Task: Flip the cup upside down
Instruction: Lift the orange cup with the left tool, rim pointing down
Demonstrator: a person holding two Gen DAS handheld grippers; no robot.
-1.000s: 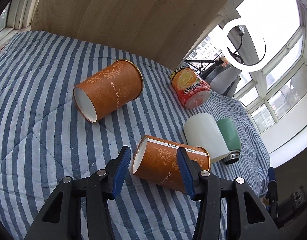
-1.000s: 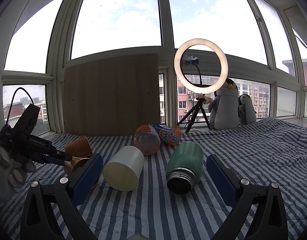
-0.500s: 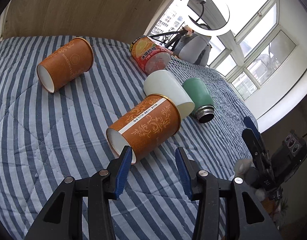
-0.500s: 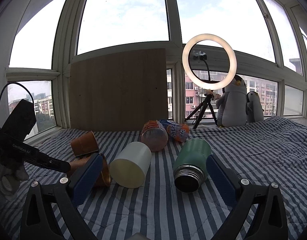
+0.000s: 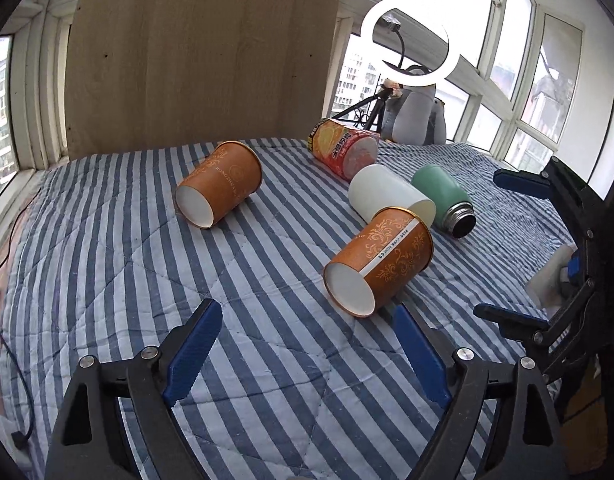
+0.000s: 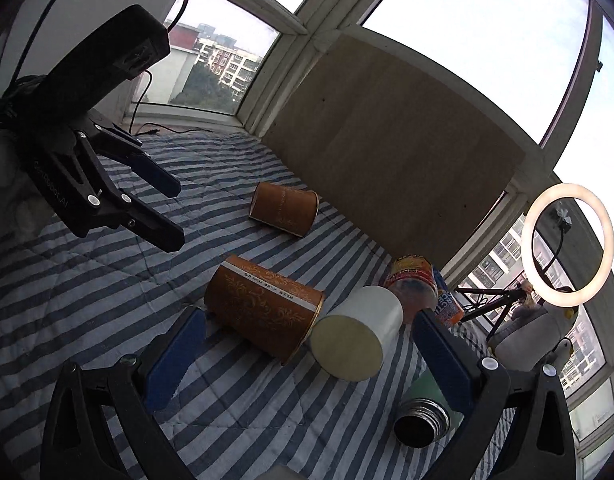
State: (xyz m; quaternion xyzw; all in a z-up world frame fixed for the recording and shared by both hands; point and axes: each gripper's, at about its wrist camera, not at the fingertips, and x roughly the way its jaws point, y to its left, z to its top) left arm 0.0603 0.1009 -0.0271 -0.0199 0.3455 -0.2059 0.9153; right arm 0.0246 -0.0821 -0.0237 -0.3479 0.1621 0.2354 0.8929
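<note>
The left wrist camera sits just behind the left tongs (image 5: 307, 344) and looks forward and down over the striped bed (image 5: 107, 264), toward the wooden board (image 5: 199, 52) and the windows. The right wrist camera looks from behind the right tongs (image 6: 307, 350), rolled to one side, so the board (image 6: 391, 168) appears tilted. Both views are close to the bed and share the near orange cup (image 5: 381, 266) (image 6: 263, 306), the white cup (image 5: 389, 196) (image 6: 357, 332) and the ring light (image 5: 407, 44) (image 6: 567, 244); each also sees the other tongs (image 5: 519, 256) (image 6: 167, 212).

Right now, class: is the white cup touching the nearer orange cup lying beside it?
Touching. In the right wrist view the white cup has its rim pressed against the nearer orange cup, with no striped quilt visible between them.
</note>
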